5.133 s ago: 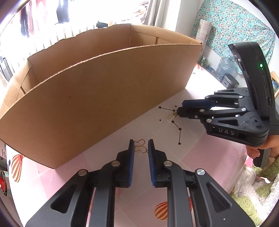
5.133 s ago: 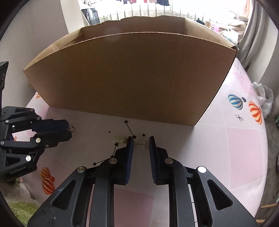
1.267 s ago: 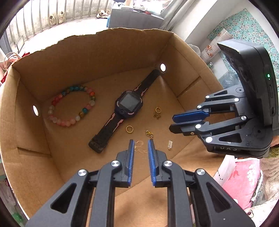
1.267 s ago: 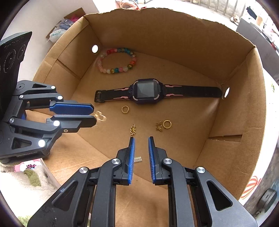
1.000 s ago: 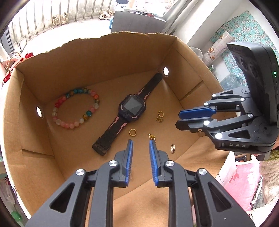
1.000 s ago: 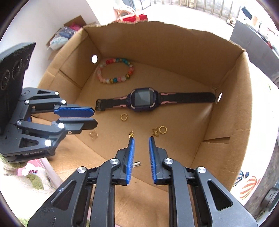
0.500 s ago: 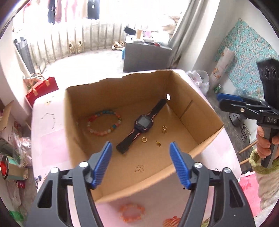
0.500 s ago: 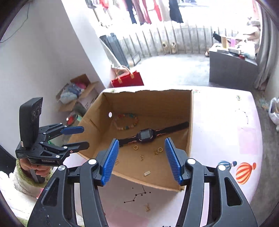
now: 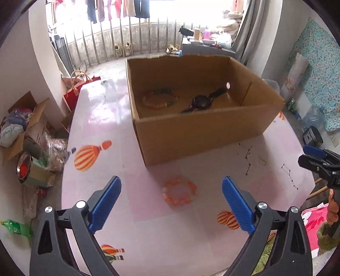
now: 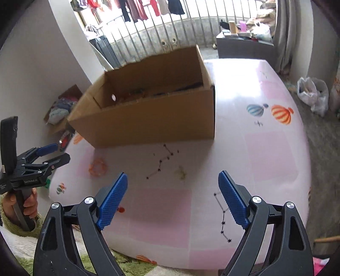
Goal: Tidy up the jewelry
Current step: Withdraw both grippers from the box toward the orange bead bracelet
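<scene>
On the glossy pink balloon-print surface (image 9: pixel 102 118), left tongs (image 9: pixel 171 202) spread wide and empty above the orange beaded bracelet (image 9: pixel 179 191), brown cardboard box (image 9: pixel 204 135) beyond holding a black watch (image 9: pixel 201 102), right tongs (image 10: pixel 172 199) likewise released over a small gold trinket (image 10: pixel 180 172).

Daylight enters through a barred window (image 9: pixel 136 36) at the top of the frame, with laundry (image 9: pixel 119 9) hanging above it. White wall (image 9: pixel 14 70) at left. Grey curtain (image 9: pixel 244 27) at upper right; floral cloth (image 9: pixel 318 70) at right. Tabletop (image 9: pixel 106 118) pink, printed with balloons. Grey floor (image 10: pixel 325 135) at right; open carton of clutter (image 9: pixel 19 118) at left.
</scene>
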Available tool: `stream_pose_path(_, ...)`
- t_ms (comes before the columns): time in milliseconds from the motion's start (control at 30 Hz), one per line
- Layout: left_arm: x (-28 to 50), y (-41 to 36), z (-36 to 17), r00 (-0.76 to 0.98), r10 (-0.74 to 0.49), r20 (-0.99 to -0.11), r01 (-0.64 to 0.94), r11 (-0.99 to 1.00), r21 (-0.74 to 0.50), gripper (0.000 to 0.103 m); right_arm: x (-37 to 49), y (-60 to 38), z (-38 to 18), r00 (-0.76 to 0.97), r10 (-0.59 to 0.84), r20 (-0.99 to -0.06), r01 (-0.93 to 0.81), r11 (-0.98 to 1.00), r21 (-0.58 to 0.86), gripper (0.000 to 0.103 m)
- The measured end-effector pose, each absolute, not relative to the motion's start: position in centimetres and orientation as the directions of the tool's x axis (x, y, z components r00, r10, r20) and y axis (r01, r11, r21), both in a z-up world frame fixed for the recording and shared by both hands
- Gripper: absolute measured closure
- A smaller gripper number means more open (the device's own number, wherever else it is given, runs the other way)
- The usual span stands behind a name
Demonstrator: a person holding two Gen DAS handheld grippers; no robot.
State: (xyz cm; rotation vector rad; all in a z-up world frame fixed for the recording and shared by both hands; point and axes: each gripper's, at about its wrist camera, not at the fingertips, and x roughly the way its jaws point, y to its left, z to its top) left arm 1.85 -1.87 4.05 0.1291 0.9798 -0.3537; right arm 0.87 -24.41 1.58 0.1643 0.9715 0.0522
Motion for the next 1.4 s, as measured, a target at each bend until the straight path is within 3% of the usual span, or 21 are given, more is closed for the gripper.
stream_pose_path(200,1.1,-2.6,-1.2,0.445,-0.154,-0.882,0.301,0.953,-0.014,0.009,0.4,-22.2,-3.2,0.469,0.017,-0.883,0.059,0.997,0.050,0.020)
stream_pose_path(467,0.8,-3.0,-4.0,0.438,-0.095,-0.894,0.217,0.976,0.003,0.008,1.3,-21.7,-5.3,0.464,-0.106,-0.880,0.100,0.993,-0.067,0.013)
stream_pose_path(567,0.6,-2.9,-4.0,0.456,-0.090,-0.885,0.204,0.979,0.005,0.006,1.4,-21.8,-5.6,0.474,-0.116,-0.873,0.116,0.991,-0.069,0.008)
stream_pose_path(1400,0.2,-2.7,-4.2,0.487,-0.098,-0.868,0.188,0.982,-0.005,0.005,0.7,-21.2,-6.3,0.480,-0.122,-0.868,0.153,0.987,-0.054,0.008)
